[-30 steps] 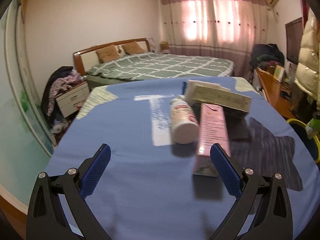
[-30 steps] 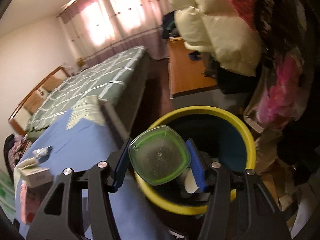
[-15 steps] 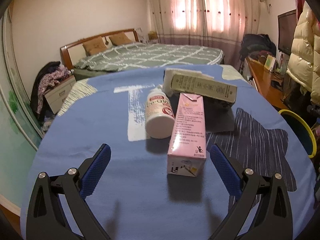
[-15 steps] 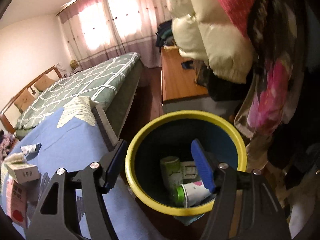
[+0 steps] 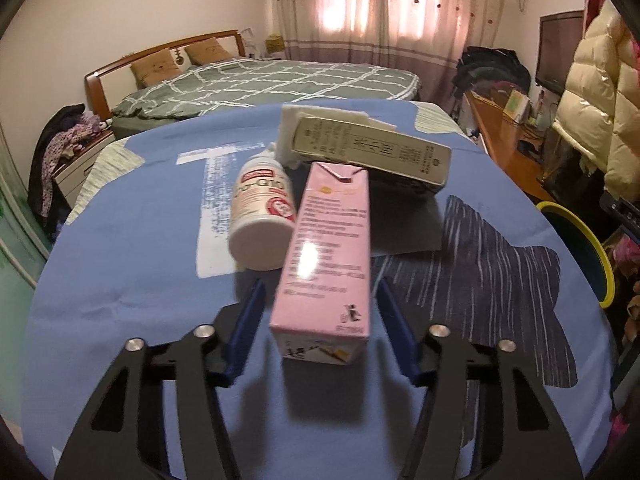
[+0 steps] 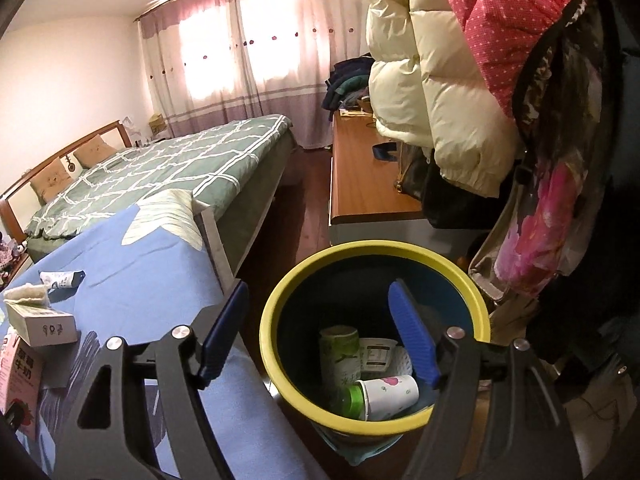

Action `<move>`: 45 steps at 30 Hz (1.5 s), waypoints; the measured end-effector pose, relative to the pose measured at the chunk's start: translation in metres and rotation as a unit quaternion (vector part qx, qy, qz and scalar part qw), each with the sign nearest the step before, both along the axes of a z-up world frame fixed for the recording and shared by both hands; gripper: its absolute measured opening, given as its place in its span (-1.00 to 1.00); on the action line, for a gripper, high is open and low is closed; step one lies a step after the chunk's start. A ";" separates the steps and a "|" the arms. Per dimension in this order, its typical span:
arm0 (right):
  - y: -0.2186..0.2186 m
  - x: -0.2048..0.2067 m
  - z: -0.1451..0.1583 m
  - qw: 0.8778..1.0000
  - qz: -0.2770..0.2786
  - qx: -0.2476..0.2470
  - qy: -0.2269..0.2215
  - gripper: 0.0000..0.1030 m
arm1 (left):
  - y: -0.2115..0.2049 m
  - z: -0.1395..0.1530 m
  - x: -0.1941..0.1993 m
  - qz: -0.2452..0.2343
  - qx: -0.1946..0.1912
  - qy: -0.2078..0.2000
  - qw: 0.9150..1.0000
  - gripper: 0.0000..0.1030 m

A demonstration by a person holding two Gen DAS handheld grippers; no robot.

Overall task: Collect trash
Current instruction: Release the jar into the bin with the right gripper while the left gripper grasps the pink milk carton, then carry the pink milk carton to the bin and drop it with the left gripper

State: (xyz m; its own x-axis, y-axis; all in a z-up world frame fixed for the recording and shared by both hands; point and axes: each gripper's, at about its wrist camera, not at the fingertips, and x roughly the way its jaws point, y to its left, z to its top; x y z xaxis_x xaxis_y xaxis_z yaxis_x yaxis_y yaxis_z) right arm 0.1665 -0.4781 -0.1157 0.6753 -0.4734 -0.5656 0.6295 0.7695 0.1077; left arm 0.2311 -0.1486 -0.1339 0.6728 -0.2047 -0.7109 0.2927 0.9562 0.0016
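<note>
Left wrist view: left hand-held gripper (image 5: 320, 320) closing around, not yet touching, pink carton (image 5: 326, 258); right hand-held gripper (image 6: 320, 330) opening, empty.

We see a home bedroom, made bed (image 5: 264, 84) with pillows, pink curtains (image 6: 224, 68), puffy coats (image 6: 432, 92) hanging, nightstand (image 5: 76, 164)

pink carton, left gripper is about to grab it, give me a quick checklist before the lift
1. Pink carton sits between the left gripper fingers: ok.
2. Pads pressing on it: not ok, jaws closing, gaps show both sides.
3. White bottle clear of the carton: cannot tell, it lies right beside it.
4. Grey-green box off the carton's far end: cannot tell, they overlap.
5. Yellow-rimmed bin has room: ok.
6. Right gripper empty: ok, jaws opening over the bin.
</note>
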 end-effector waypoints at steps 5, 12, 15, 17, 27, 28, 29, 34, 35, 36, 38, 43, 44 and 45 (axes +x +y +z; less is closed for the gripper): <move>0.003 0.003 0.000 1.000 0.005 -0.008 0.005 0.34 | -0.004 -0.001 0.001 -0.008 0.000 0.002 1.000 -0.19; 0.005 0.005 0.000 1.000 0.008 -0.012 0.010 0.34 | -0.005 0.014 -0.014 -0.021 0.011 -0.031 0.999 -0.21; 0.006 0.005 0.000 1.000 0.008 -0.013 0.010 0.34 | 0.000 0.031 -0.023 -0.024 0.006 -0.052 0.998 -0.21; 0.006 0.005 0.000 1.000 0.009 -0.015 0.010 0.34 | 0.004 0.045 -0.029 -0.024 0.003 -0.067 0.997 -0.21; 0.005 0.005 0.000 1.000 0.013 -0.012 0.007 0.34 | 0.006 0.087 -0.035 -0.035 -0.009 -0.096 0.995 -0.21; 0.004 0.004 0.000 1.000 0.013 -0.011 0.006 0.34 | 0.006 0.088 -0.034 -0.037 -0.010 -0.093 0.995 -0.21; 0.004 0.004 0.000 1.000 0.013 -0.010 0.006 0.34 | 0.006 0.089 -0.035 -0.039 -0.013 -0.090 0.995 -0.21; 0.003 0.004 0.000 1.000 0.016 -0.005 0.002 0.34 | 0.008 0.103 -0.044 -0.041 -0.018 -0.100 0.994 -0.21; 0.003 0.005 0.001 1.000 0.017 -0.004 0.001 0.34 | 0.009 0.107 -0.047 -0.043 -0.020 -0.104 0.993 -0.21; 0.003 0.004 0.001 1.000 0.017 -0.003 -0.001 0.34 | 0.009 0.112 -0.051 -0.045 -0.021 -0.109 0.993 -0.21; 0.003 0.002 0.001 1.000 0.019 -0.002 -0.008 0.34 | 0.008 0.121 -0.059 -0.050 -0.022 -0.120 0.991 -0.21; -0.003 -0.014 0.003 0.999 0.029 0.021 -0.032 0.34 | -0.010 0.137 -0.073 -0.075 -0.019 -0.135 0.988 -0.21; -0.005 -0.018 0.004 0.999 0.033 0.026 -0.033 0.34 | -0.016 0.139 -0.076 -0.084 -0.019 -0.136 0.987 -0.21; -0.007 -0.023 0.005 0.998 0.034 0.028 -0.036 0.34 | -0.024 0.141 -0.078 -0.093 -0.020 -0.137 0.986 -0.21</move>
State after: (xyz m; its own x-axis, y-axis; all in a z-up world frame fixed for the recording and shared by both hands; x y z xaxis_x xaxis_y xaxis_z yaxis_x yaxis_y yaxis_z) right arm 0.1436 -0.4849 -0.1102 0.7444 -0.3947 -0.5386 0.5656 0.8014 0.1944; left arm 0.1534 -0.1723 0.0071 0.7866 -0.3672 -0.4963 0.4574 0.8866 0.0690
